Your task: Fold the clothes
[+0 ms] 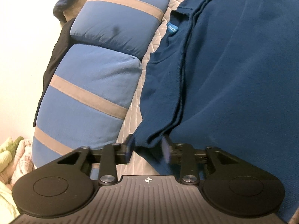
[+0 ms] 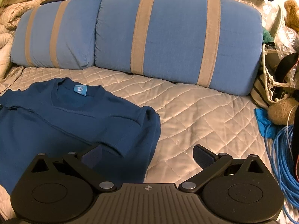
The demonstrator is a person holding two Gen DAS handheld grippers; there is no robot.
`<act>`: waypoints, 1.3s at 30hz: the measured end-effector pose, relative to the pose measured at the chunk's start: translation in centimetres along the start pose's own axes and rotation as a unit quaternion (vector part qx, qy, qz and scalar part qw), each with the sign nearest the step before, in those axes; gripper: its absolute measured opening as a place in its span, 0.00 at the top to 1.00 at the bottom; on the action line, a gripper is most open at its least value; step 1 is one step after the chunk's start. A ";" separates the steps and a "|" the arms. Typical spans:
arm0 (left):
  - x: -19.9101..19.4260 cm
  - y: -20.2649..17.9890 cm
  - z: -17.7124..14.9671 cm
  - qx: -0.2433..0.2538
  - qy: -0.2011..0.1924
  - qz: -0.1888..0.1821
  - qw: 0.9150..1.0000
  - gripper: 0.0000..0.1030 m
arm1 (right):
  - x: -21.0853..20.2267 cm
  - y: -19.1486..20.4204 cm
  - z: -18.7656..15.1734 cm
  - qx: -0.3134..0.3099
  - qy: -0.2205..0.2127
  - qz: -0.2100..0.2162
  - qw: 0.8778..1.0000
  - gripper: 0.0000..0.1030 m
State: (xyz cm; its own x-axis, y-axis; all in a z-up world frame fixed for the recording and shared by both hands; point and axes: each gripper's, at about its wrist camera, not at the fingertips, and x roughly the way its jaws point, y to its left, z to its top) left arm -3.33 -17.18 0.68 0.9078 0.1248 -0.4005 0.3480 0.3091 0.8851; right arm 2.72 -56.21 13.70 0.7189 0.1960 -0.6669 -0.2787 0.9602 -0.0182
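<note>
A dark blue sweater (image 2: pixel 61 123) lies on the quilted grey bed cover (image 2: pixel 196 115), collar and light blue neck label (image 2: pixel 80 90) toward the pillows, its right sleeve folded over the body. In the left wrist view the sweater (image 1: pixel 233 74) fills the right side. My left gripper (image 1: pixel 148 145) is narrowly open, its fingers on either side of a bunched fold of the sweater's edge. My right gripper (image 2: pixel 147 156) is wide open and empty, low over the cover at the sweater's right edge; its left finger (image 2: pixel 92 155) is over the cloth.
Two blue pillows with grey stripes (image 2: pixel 168 37) lie along the back of the bed. Bags, a plush toy and a coil of blue cable (image 2: pixel 286 158) crowd the right side. Folded quilts (image 2: pixel 11 5) are piled at the far left.
</note>
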 end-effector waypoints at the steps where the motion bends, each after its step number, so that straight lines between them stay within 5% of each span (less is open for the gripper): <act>1: -0.1 0.1 0.0 -0.003 0.000 0.001 1.000 0.87 | 0.0 0.0 0.0 0.000 0.000 0.000 1.000 0.00; 6: -0.3 1.5 0.2 -0.044 0.002 0.006 0.999 0.94 | -0.1 0.4 -0.2 -0.033 -0.005 0.005 0.999 0.04; 17: -0.3 3.0 0.5 -0.095 0.005 0.003 0.995 0.94 | 2.5 4.9 -1.6 -0.204 -0.008 -0.026 0.979 0.43; 20: -0.3 3.4 0.5 -0.108 0.007 -0.001 0.994 0.94 | 3.3 5.5 -1.5 -0.212 -0.006 -0.018 0.977 0.66; 21: -0.2 3.6 0.5 -0.112 0.007 -0.001 0.994 0.94 | 3.6 5.5 -1.3 -0.206 -0.001 -0.012 0.979 0.85; 22: -0.2 3.8 0.5 -0.117 0.008 -0.002 0.993 0.94 | 3.8 5.5 -1.0 -0.198 0.002 -0.006 0.980 0.93; 32: 3.2 7.6 0.9 -0.203 0.024 -0.014 0.979 0.94 | 3.7 1.7 5.9 -0.002 -0.040 0.054 0.998 0.95; 37: 7.5 10.8 0.9 -0.283 0.055 0.011 0.957 0.91 | 7.7 -0.4 9.4 0.092 -0.032 0.044 0.994 0.93; 39: 9.6 11.5 0.8 -0.310 0.101 0.035 0.945 0.91 | 9.2 -1.4 10.0 0.143 -0.034 0.035 0.989 0.82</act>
State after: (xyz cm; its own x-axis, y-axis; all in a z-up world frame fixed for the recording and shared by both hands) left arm 9.58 -13.19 7.19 0.8383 0.3232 -0.4390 0.0285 0.7782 0.6274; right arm 16.10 -53.71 15.04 0.7488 0.2672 -0.6066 -0.1449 0.9590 0.2435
